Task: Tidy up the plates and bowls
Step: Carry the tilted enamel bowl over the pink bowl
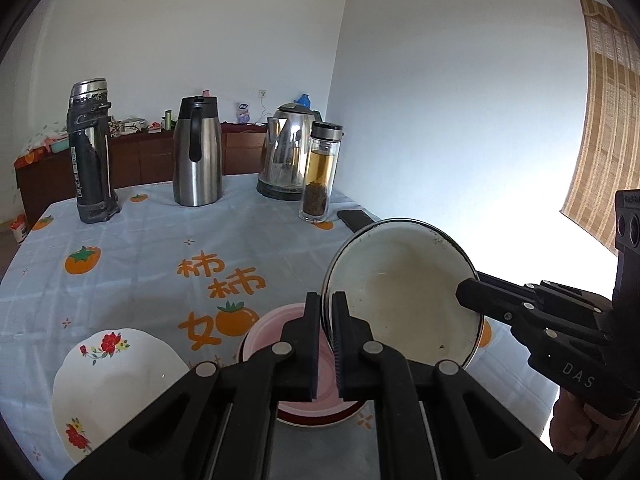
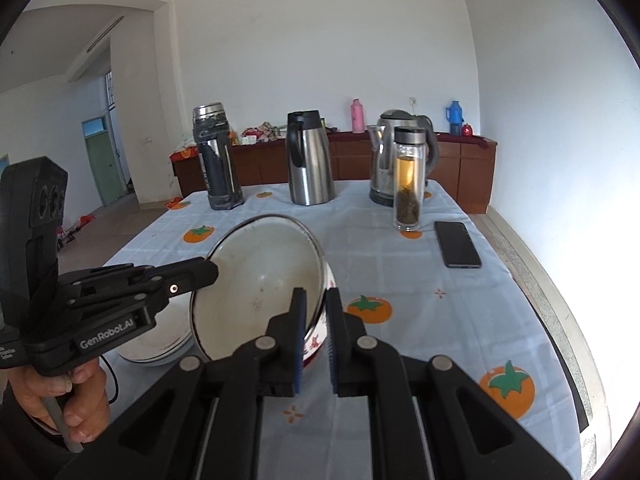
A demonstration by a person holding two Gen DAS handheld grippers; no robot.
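Left claw [image 1: 326, 312] and right claw [image 2: 316, 308] clamped, angled downward.

The white enamel bowl with a dark rim [image 1: 404, 292] hangs tilted above the cloth-covered surface [image 1: 152, 248], over the pink bowl [image 1: 276, 328]. The white flowered plate [image 1: 112, 384] lies left. Behind stand the steel carafe [image 1: 197, 156] and glass tea bottle [image 1: 320, 172].

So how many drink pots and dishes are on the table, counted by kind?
Flasks, kettle and bottle: 4
Enamel bowl, held by both grippers: 1
Pink bowl: 1
Flowered plate: 1
Phone: 1
Total: 8
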